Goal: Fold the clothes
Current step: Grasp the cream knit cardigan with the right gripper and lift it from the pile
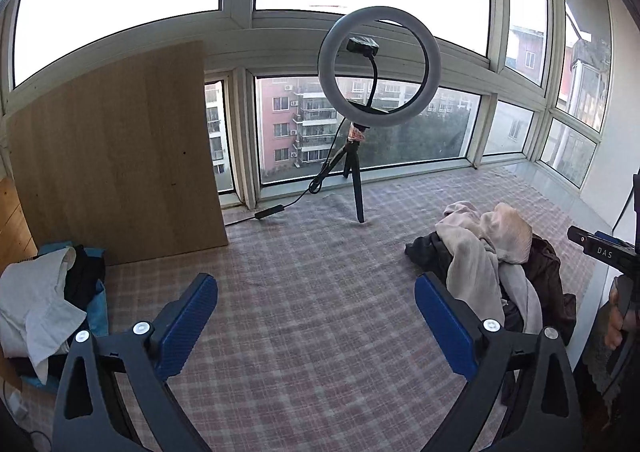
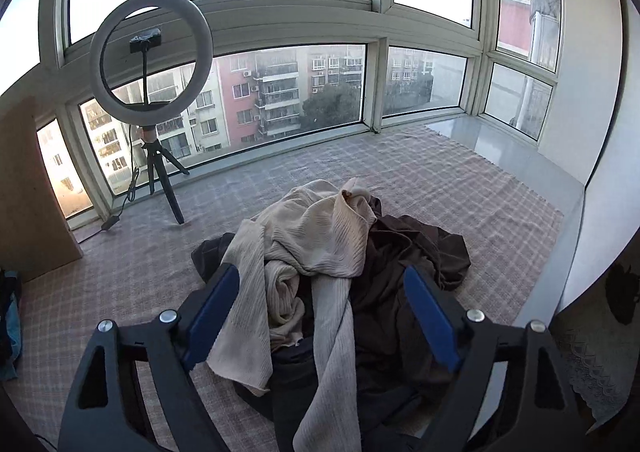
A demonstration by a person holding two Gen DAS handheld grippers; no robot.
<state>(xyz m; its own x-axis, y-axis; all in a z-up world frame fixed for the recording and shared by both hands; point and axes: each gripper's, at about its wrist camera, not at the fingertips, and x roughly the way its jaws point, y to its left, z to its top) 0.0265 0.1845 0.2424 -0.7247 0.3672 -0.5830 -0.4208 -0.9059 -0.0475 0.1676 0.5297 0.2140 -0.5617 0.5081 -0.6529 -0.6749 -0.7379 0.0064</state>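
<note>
Ribbed blue fingers [image 2: 430, 318] of the right gripper [image 2: 322, 318] spread wide, empty, above a crumpled pile: beige knit sweater [image 2: 316, 240] over dark brown garment [image 2: 408, 252], partly hidden, on checked cloth [image 2: 440, 171]. Left gripper [image 1: 316, 326] gapes too.

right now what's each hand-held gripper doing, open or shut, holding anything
Left hand-held gripper: open, empty, above the checked cloth.
Right hand-held gripper: open, holding nothing, jaws either side of the beige knit garment on the clothes pile.
</note>
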